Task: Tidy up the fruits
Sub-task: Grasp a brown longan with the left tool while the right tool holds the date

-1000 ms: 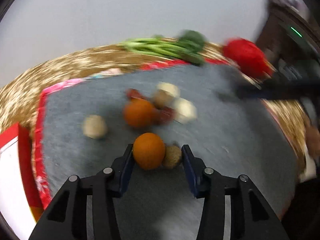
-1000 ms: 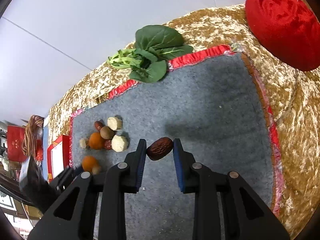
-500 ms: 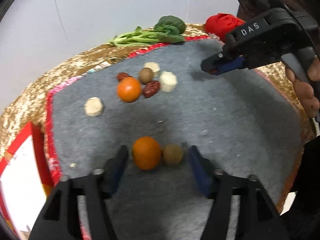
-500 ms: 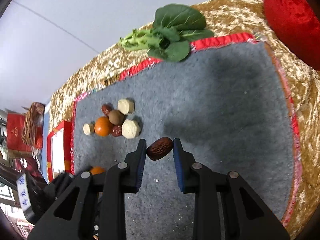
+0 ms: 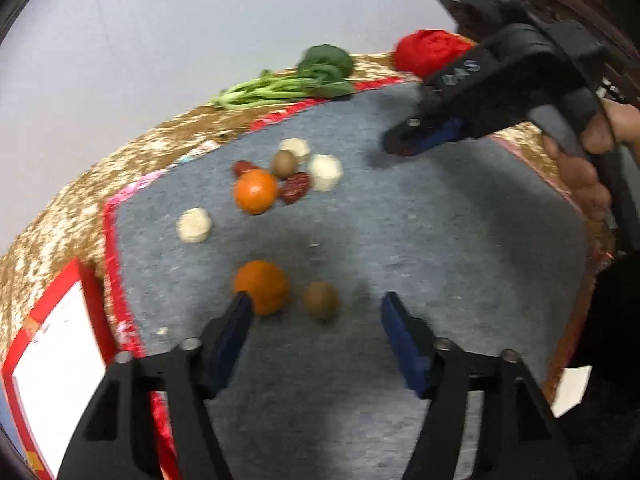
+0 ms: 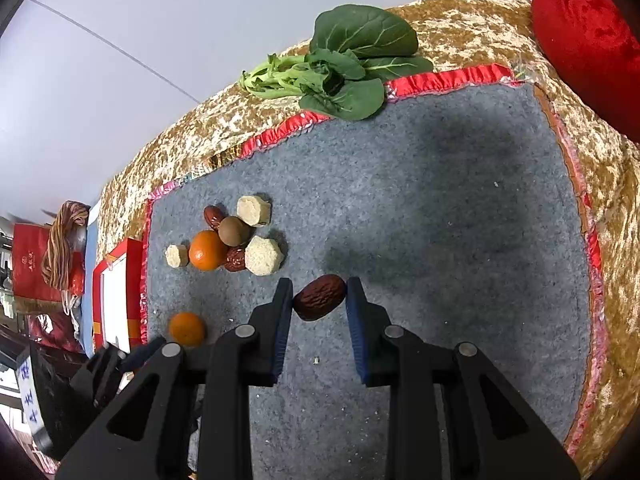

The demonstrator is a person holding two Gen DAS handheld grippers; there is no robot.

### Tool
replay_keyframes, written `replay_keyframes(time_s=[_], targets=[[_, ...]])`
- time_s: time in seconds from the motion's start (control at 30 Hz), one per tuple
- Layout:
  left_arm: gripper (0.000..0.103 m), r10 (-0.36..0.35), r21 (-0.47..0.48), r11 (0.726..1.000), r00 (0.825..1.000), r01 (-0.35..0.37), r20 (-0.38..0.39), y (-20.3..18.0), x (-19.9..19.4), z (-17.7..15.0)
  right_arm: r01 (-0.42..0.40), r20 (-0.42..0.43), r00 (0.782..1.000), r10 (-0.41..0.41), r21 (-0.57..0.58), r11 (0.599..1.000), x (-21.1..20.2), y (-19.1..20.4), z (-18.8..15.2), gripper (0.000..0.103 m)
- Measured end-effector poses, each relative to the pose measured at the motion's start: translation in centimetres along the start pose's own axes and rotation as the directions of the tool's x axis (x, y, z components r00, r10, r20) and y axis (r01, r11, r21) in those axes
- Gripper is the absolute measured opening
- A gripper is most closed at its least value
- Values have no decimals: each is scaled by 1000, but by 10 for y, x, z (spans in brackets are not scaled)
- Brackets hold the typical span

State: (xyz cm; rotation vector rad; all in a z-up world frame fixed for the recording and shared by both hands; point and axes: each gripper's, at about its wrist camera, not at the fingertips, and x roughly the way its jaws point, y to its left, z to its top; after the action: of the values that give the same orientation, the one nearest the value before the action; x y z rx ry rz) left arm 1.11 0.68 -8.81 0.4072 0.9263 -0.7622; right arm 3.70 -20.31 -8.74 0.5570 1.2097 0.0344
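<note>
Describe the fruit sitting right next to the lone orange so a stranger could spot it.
On the grey mat, look away from the cluster, to the near pair in front of the open left claw. Beside the lone orange lies a small brown kiwi-like fruit: dull, smaller, not orange.

Plain pale wall; gold cloth on table.

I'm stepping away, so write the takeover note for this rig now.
Left gripper: open, empty, low over the grey mat, just in front of a lone orange and a brown round fruit.
Right gripper: shut on a red date, held above mid-mat.
Far left pile: an orange, a brown fruit, two dates, three pale chunks. Leafy greens lie at the mat's far edge.
Done: little sorting is visible.
Left: place the date, then group the rest by kind.
</note>
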Motion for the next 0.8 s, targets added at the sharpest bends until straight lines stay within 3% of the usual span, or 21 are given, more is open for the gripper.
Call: replay_keyframes(time_s=[0.13,0.23,0.43,0.5,0.63,0.8], targets=[[51,-11,0,1000,999,11,-32,0,13,5,-1,1,1000,1,1,1000,-2,-2,-1,29],[33,-55,-27,998,997,54,-51,6,23,6,3,3,1000,-3,5,1000,-3,-3,-3,29],[30,-50,-30,998,996,48,-74,2,39,10,-3,1,1000,2,13,1000,-4,-8,-4,29],[20,-46,-34,998,996,43,-73,3,37,10,-11,-2,1000,11,13,1000,-5,-8,-4,29],[21,-61,-65,996,995,57,-72,10,29,5,-62,-25,998,62,5,998,-6,-2,-8,29],[21,-23,-85,996,999,20,-41,13,5,-2,-194,-100,977,189,-37,980,2,31,-21,29]])
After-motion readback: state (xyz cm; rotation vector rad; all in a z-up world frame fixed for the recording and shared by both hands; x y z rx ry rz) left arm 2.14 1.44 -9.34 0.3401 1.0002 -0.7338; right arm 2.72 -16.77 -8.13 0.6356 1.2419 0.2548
